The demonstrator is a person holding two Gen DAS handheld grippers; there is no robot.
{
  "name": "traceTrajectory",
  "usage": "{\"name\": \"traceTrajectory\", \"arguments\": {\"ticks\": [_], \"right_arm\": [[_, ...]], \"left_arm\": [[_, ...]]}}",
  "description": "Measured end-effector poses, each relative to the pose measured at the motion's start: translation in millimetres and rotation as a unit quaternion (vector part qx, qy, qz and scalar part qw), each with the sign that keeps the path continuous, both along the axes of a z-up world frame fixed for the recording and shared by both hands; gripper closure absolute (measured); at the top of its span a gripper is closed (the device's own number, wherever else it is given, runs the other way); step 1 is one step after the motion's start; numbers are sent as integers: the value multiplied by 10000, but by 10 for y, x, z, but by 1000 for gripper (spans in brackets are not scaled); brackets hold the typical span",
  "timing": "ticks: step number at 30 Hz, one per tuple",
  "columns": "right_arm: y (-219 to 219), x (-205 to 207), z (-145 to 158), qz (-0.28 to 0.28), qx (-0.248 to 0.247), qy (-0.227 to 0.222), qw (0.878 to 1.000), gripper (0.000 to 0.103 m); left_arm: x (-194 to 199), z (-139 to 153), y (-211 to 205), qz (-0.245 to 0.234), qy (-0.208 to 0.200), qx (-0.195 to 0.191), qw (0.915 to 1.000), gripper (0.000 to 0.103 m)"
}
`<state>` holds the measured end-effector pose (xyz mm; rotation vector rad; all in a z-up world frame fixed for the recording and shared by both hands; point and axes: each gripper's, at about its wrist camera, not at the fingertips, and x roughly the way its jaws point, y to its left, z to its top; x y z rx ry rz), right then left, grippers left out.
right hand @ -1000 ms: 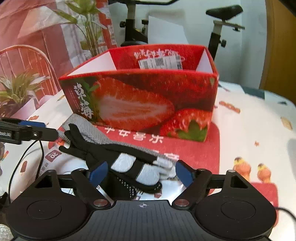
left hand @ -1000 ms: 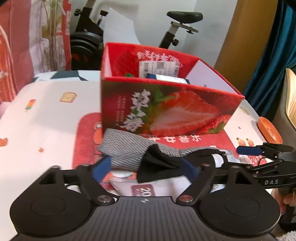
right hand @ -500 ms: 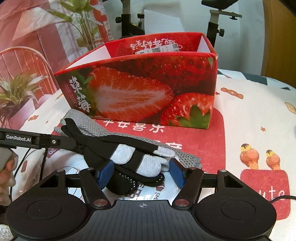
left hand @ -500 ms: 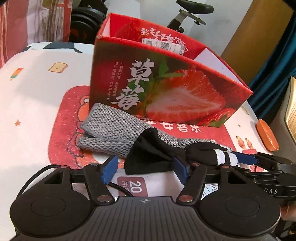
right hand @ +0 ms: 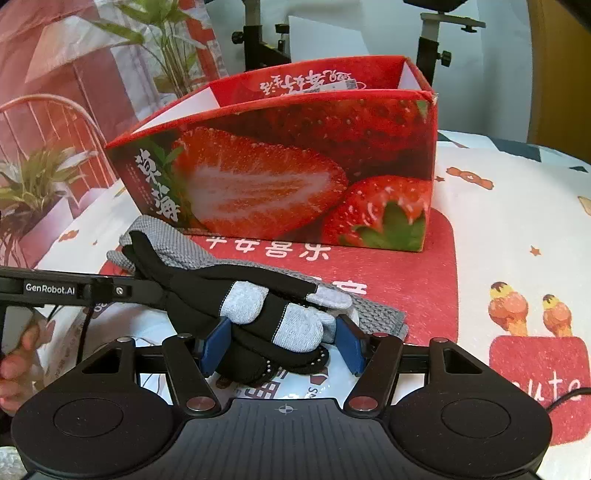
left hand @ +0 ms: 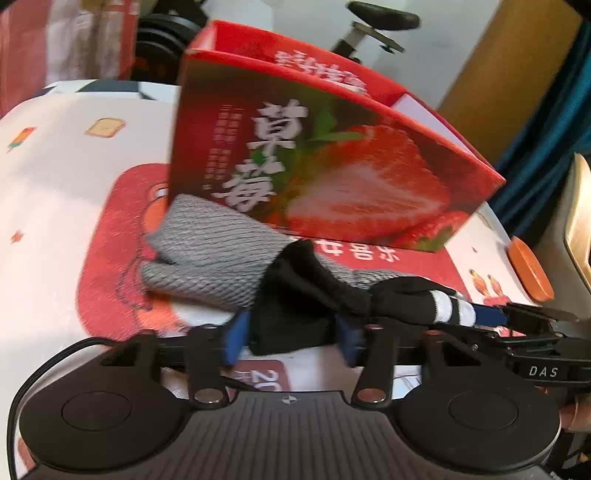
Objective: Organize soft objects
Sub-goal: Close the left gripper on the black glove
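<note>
A black glove (left hand: 295, 295) with pale grey patches (right hand: 243, 302) lies across a grey knitted cloth (left hand: 214, 258) in front of the red strawberry box (left hand: 332, 166). My left gripper (left hand: 291, 338) has its jaws closing, and the blue pads press the glove's black cuff from both sides. My right gripper (right hand: 282, 345) is also closing, its pads squeezing the glove's finger end. In the right wrist view the left gripper's fingers (right hand: 122, 290) reach in from the left to the cuff. The box (right hand: 295, 166) stands open-topped behind the glove.
A red mat (right hand: 406, 273) lies on the cartoon-print tablecloth (right hand: 517, 206). A white packet (left hand: 280, 373) sits under the glove. An orange disc (left hand: 530, 273) lies at the table's right edge. A potted plant (right hand: 33, 184) and an exercise bike (left hand: 380, 22) stand behind.
Both grippers sank toward the glove and narrowed their jaws. The left pads, wide apart a second ago, now pinch the cuff; the right pads now pinch the finger end.
</note>
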<state>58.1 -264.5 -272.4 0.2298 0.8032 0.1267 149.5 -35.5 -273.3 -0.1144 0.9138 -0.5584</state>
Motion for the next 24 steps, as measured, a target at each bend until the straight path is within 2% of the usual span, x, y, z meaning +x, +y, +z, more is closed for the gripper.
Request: {"name": "traceTrajectory", "arguments": {"ticks": [3,5,11,19,20,23,24], "right_arm": [[-5,-1,-9,8,20,-15,10000,44],[-13,-4,-16,6,51,-25,10000,44],[-40,-10,-11,-50,182,-24,9998,45],[-39,-18,-8,-94,233,-36,9997,45],[-40,-19,-6,-107,242,-37,9996,47],[-71,-42,29,-184,366,-137,9991,64],[-88,-57,51,-212,466,-206,9985,67]], "left_arm": [[13,1,88,206,95,-225,9995,73],[9,5,101,217,97,-214,9995,76],[-19,-25,25,221,-76,84,9997,77],[-35,-64,30,303,-136,19,9994,76],[-38,-65,31,298,-145,26,9994,76],[-51,-67,32,302,-170,38,9994,76],[-57,-66,41,307,-168,29,9994,76]]}}
